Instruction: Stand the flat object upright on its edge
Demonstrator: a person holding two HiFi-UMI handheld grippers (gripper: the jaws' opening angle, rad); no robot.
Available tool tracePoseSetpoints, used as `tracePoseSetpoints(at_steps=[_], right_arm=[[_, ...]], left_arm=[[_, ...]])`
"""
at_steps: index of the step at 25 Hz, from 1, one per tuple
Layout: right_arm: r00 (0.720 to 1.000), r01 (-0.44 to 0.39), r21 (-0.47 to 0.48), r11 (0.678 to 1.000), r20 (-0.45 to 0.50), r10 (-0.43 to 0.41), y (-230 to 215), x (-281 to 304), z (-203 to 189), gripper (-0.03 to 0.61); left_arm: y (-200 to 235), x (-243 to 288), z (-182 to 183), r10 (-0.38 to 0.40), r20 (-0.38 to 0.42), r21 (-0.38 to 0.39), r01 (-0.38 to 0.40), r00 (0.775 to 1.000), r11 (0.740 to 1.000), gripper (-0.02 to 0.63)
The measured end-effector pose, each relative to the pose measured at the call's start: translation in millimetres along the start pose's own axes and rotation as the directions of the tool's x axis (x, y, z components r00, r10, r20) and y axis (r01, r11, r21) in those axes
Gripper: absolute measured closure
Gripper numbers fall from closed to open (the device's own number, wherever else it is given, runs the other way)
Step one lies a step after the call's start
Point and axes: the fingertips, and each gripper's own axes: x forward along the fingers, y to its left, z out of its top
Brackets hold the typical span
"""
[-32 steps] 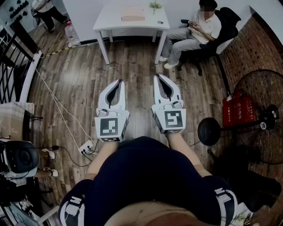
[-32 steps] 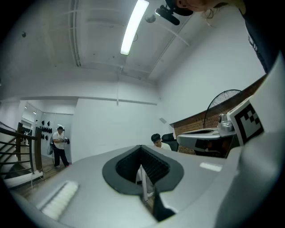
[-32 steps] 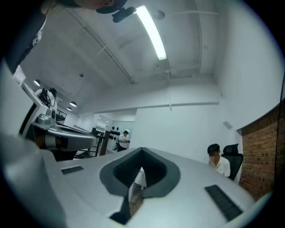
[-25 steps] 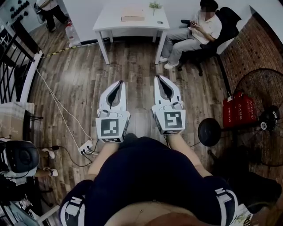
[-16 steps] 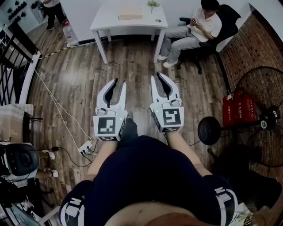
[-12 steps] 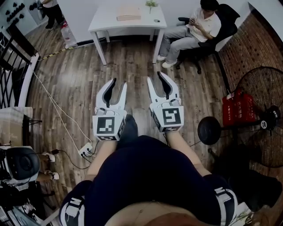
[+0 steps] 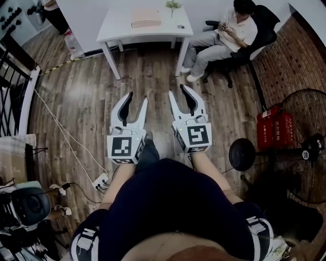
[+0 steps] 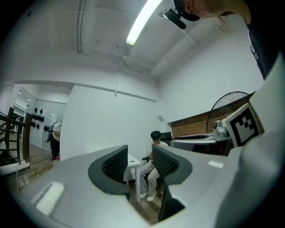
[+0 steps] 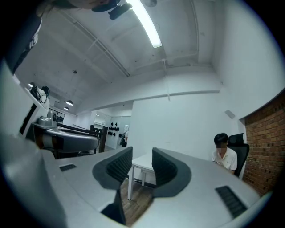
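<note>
Standing on a wooden floor (image 7: 86, 97), holding the left gripper (image 7: 137, 98) just left of the view's middle and the right gripper (image 7: 177, 92) just right of it. Side by side, apart from each other, both pointing toward 12 o'clock. On the left, jaws narrowly parted, having just been opening, with nothing between them but the far room showing through the gap. Likewise on the right: a narrow gap, just opened, nothing gripped.

Far off at 12 o'clock, a white table (image 7: 122, 28), well apart from both tools. Lying flat on its top, toward the back edge, the tan flat object (image 7: 145, 17). Near it, toward 1 o'clock, a small plant (image 7: 173, 4).

At 2 o'clock, a seated person (image 7: 224, 35) in a black chair (image 7: 262, 25). At 3 o'clock, a red box (image 7: 275, 127) and a standing fan (image 7: 305, 148). At 8 o'clock, a power strip (image 7: 100, 181) with a white cable.
</note>
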Motion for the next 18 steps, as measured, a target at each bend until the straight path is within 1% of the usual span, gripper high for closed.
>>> tracePoseSetpoints(at_steps=[9,14,18], right_arm=[[0.999,0.025,0.002,1.000,-0.025,-0.025,-22.3,92.3,-4.9,0.451],[0.998,0.047,0.005,0.999,-0.037,-0.047,-32.9,136.1,-14.3,0.451],[0.998,0.056,0.004,0.998,-0.038,-0.056,-42.5,169.4,-18.3,0.451]], left_arm=[[60.6,75.9,-1.1,-0.025,-0.002,-0.011,0.025,1.000,1.000,0.436],[90.2,113.0,-10.0,-0.049,-0.007,-0.021,0.049,0.999,0.999,0.436],[109.0,142.3,-12.0,-0.067,-0.006,-0.011,0.067,0.998,0.998,0.436]])
